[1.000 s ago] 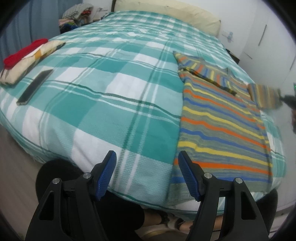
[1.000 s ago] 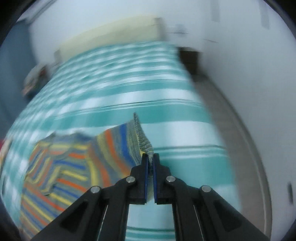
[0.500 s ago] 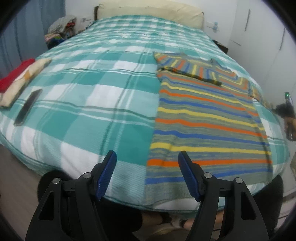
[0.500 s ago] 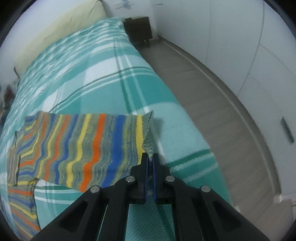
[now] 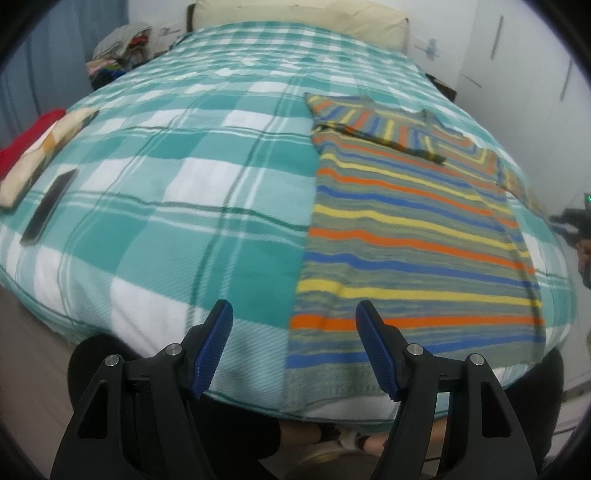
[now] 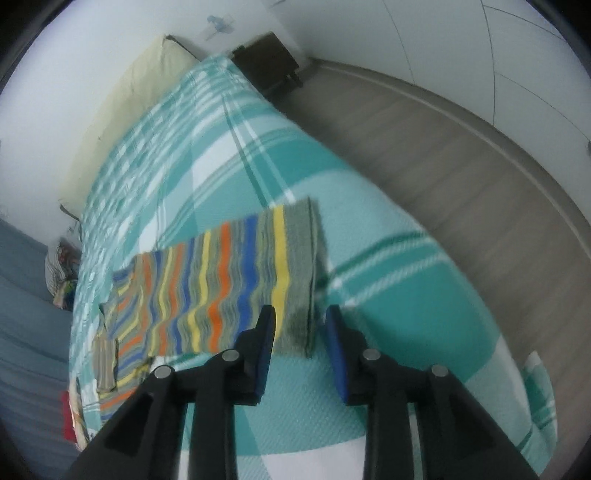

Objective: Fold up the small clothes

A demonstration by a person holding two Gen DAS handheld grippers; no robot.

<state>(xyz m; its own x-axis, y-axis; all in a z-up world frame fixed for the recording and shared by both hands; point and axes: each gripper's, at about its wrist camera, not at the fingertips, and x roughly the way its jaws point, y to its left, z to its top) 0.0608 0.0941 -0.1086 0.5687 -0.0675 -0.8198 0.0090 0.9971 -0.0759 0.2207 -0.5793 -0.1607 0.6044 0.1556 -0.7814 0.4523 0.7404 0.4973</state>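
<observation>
A striped knit sweater (image 5: 413,236) in grey, orange, yellow and blue lies flat on the right half of the teal checked bed (image 5: 177,192); one sleeve is folded across its chest. My left gripper (image 5: 293,325) is open and empty, hovering over the bed's near edge at the sweater's hem corner. In the right wrist view the other sleeve (image 6: 236,280) lies stretched flat on the bed, its grey cuff nearest me. My right gripper (image 6: 301,325) is open just above that cuff, holding nothing.
A dark phone (image 5: 48,206) and folded red and cream clothes (image 5: 33,147) lie at the bed's left side. A cream headboard (image 5: 303,14) and a pile of clothes (image 5: 118,48) are at the far end. Wooden floor (image 6: 443,155), a dark nightstand (image 6: 266,62) and white wardrobe doors flank the right side.
My right gripper carried the sleeve outward, laid it flat on the bed and opened, letting go of the cuff. The left gripper stayed open and swung a little to the right.
</observation>
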